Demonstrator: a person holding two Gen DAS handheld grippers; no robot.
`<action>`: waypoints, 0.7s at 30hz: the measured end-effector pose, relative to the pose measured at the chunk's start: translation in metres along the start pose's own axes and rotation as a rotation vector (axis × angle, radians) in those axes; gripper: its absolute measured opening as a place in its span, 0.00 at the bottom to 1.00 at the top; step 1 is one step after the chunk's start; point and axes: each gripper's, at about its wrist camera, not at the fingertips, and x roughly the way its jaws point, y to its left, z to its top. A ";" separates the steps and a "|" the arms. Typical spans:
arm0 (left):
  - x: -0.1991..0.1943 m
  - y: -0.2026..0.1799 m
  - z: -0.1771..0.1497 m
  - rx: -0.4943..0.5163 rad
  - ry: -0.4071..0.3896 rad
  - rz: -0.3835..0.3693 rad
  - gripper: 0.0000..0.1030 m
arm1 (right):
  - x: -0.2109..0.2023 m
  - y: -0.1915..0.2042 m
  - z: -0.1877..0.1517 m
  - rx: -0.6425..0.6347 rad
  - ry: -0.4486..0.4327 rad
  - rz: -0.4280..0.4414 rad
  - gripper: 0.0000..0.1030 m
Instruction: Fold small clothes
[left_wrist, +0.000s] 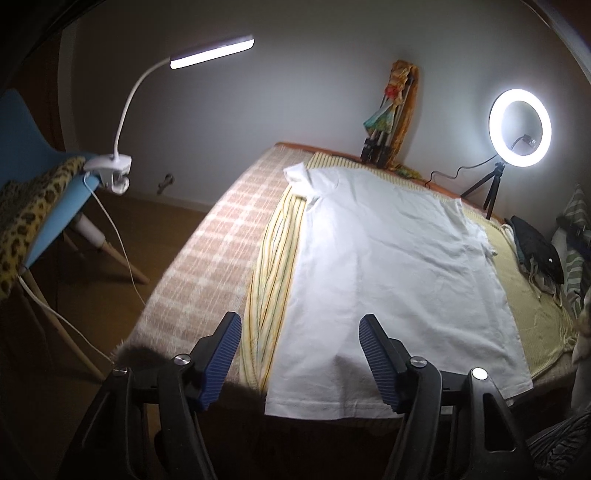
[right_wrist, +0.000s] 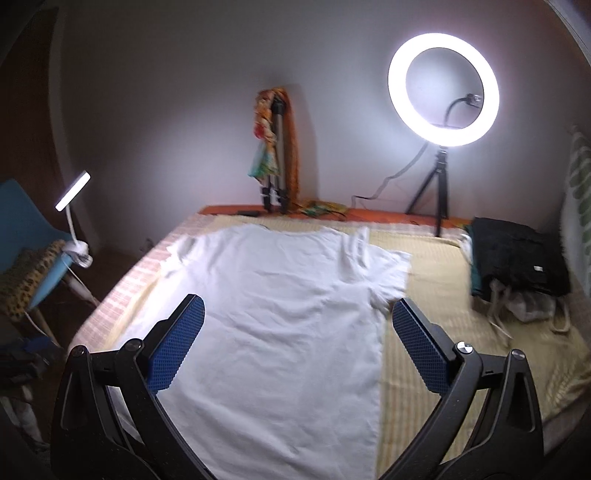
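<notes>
1. While both tools hover above the bed with nothing between their pads, the left tool (left_wrist: 300, 326) has its jaws spread wide over the near hem, and the right tool (right_wrist: 297, 314) is just as wide apart over the shirt's right side.
2. A white T-shirt (left_wrist: 391, 266) lies spread flat on the yellow striped cloth (left_wrist: 273, 266) that covers the bed (left_wrist: 207, 251), hem toward the tools, collar toward the wall; no fold looks started.
3. Likely risk: the near hem hangs over the bed's edge, so a one-sided pull could drag the whole shirt off.
4. Another risk: pinching too deep could catch the striped cloth together with the shirt, since both are thin and lie in contact.
5. A dark pile of clothes (right_wrist: 517, 262) sits near the right sleeve and could get in the way of a wide fold.
6. Glare from the ring light (right_wrist: 443, 88) washes out the shirt's creases; the far left sleeve is bunched and hard to read, and the hem's corners are partly hidden behind the tools.
</notes>
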 end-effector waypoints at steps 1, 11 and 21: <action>0.005 0.003 -0.004 -0.006 0.021 -0.003 0.61 | 0.004 0.002 0.005 0.006 -0.009 0.031 1.00; 0.037 0.032 -0.052 -0.162 0.172 -0.053 0.46 | 0.100 0.075 0.064 -0.190 0.156 0.217 1.00; 0.054 0.048 -0.066 -0.296 0.218 -0.132 0.33 | 0.230 0.154 0.076 -0.174 0.369 0.362 0.98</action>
